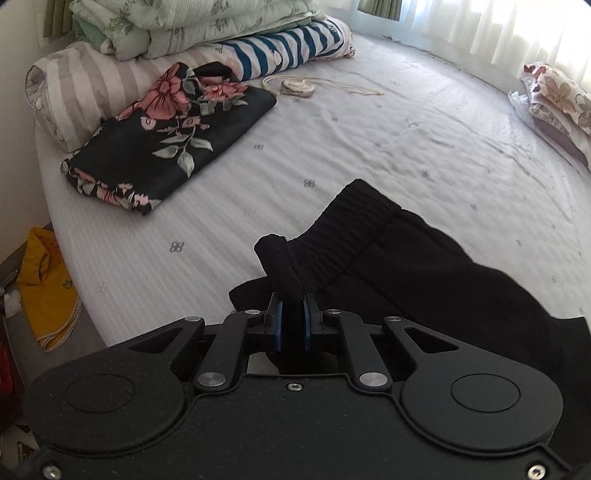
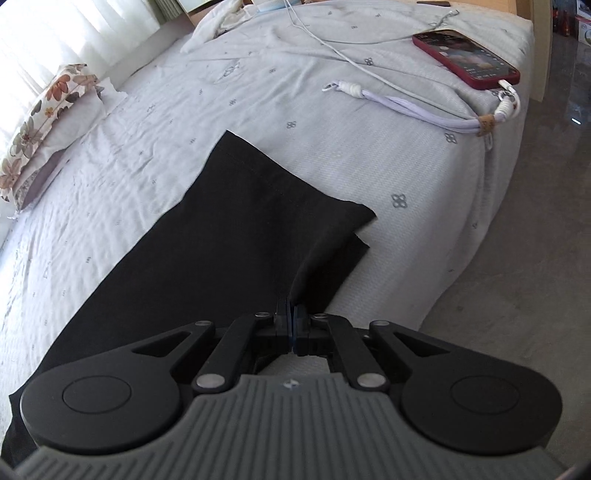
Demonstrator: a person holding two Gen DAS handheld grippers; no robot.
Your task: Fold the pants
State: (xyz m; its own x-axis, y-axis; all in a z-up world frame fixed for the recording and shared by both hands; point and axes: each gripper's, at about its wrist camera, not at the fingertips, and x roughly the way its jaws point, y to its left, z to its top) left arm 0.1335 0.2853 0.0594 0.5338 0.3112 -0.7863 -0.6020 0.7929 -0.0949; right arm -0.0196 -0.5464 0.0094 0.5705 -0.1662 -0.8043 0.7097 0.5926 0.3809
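Black pants (image 1: pixel 413 254) lie on the bed (image 1: pixel 332 140). In the left wrist view the ribbed waistband end points away from me, and my left gripper (image 1: pixel 291 314) is shut on a bunched corner of the waistband, lifted a little. In the right wrist view the pants' legs (image 2: pixel 207 240) stretch away, one leg lying over the other with the hems at the far end. My right gripper (image 2: pixel 291 321) is shut on the near edge of the leg fabric, pulling a fold up off the sheet.
A folded black floral garment (image 1: pixel 166 136) and stacked bedding (image 1: pixel 192 33) lie at the far left. A floral pillow (image 2: pixel 48 122) sits by the curtain. A red phone (image 2: pixel 465 57) with cable and a lilac strap (image 2: pixel 424 107) lie near the bed's right edge. A yellow bag (image 1: pixel 44 291) is on the floor.
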